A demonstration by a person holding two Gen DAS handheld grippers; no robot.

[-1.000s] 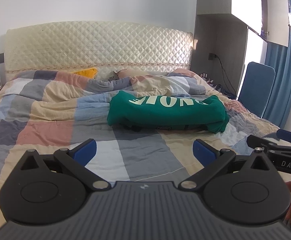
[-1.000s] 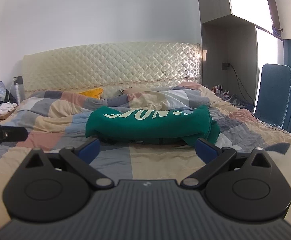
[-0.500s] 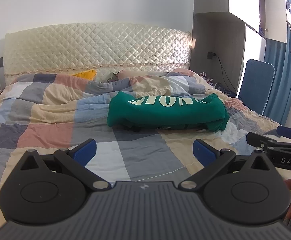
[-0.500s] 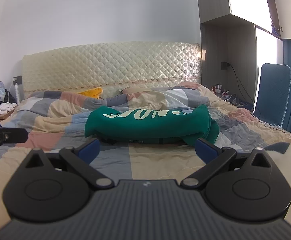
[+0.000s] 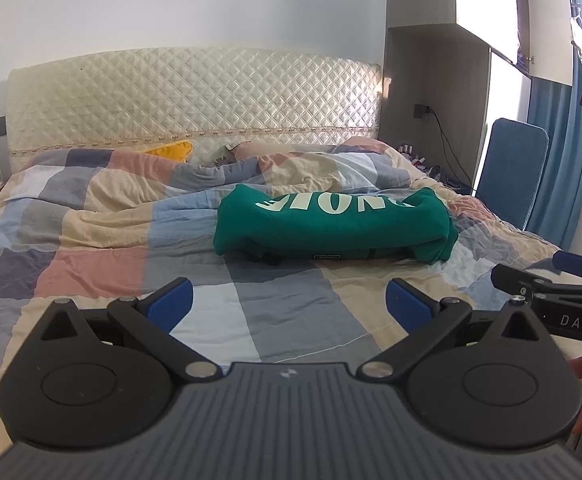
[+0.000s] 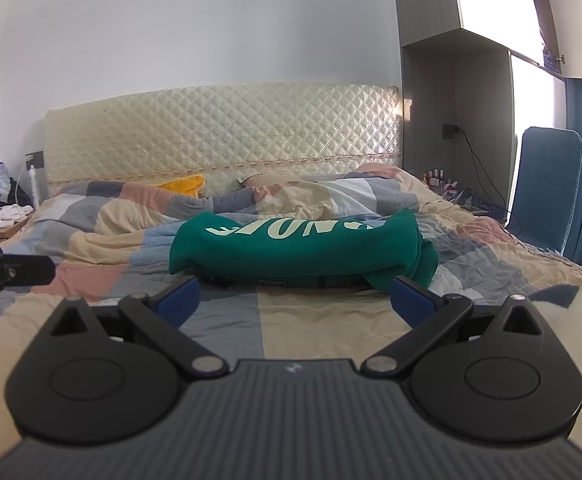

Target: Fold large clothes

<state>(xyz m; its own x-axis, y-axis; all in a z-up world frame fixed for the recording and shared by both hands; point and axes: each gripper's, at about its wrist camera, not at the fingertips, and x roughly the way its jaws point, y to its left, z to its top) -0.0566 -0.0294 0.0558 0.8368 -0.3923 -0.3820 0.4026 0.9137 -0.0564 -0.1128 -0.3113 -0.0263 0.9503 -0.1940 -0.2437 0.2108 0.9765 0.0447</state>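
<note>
Both grippers, left gripper (image 5: 289, 304) and right gripper (image 6: 295, 300), spread empty, backing off slightly from folded green sweatshirt (image 5: 331, 224) on bed (image 5: 103, 264); fold looks done.

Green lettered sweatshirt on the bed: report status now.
Left hand-held gripper open, empty. Right hand-held gripper open, empty. Green lettered sweatshirt lies folded on patchwork quilt, untouched. Nothing between.
</note>
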